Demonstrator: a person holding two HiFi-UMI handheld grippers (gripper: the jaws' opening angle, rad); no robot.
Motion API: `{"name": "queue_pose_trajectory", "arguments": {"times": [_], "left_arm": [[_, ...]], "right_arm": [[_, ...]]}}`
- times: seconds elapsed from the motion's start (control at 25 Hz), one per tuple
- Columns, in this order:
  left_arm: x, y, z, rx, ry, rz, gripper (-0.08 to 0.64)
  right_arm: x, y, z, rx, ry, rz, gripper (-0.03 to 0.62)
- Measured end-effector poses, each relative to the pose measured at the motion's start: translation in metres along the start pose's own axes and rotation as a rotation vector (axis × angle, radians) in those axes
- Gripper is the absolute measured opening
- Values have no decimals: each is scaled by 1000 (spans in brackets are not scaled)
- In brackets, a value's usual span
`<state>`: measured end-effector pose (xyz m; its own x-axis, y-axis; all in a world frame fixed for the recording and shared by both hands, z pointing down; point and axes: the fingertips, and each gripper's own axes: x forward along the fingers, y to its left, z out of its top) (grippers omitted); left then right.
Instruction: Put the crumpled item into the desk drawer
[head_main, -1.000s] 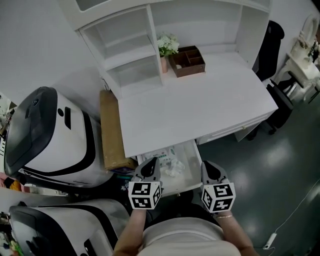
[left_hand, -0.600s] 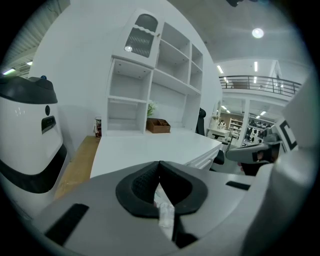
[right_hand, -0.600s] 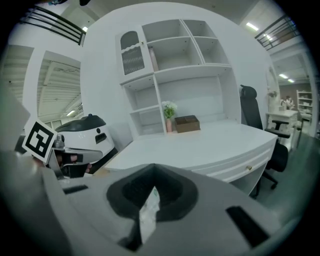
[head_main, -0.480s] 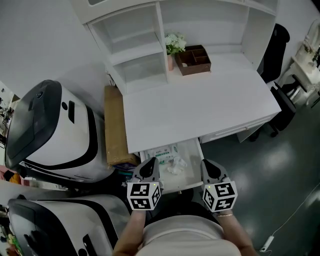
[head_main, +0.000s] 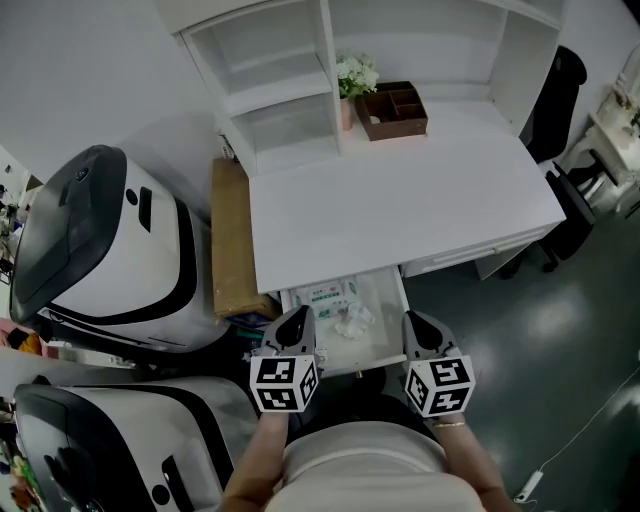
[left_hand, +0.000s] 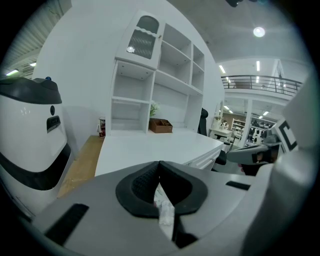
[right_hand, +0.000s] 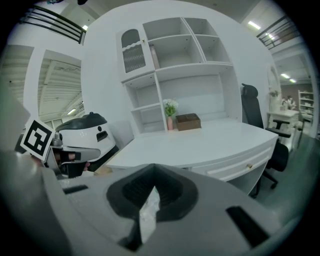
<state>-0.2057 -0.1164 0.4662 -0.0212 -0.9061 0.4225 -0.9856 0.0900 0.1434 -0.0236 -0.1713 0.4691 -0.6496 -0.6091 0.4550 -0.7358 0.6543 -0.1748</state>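
A person is holding 2 tools over the open drawer jutting from under the white worktop. The left tool is hovering at the drawer's left front corner, its jaws pressed together with nothing gripped. The right tool is hanging just off the drawer's right side, its jaws likewise meeting at the tips. The crumpled item is lying inside the drawer, between the 2 tools, near a green-printed packet. A brown organiser box and potted flowers are standing at the worktop's back.
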Motion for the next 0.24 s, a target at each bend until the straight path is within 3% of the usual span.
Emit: {"name": "queue_pose_trajectory", "arguments": {"times": [0.24], "left_arm": [[-3, 0, -2, -9, 2, 11, -6]], "right_arm": [[2, 3, 1, -11, 4, 21, 2]]}}
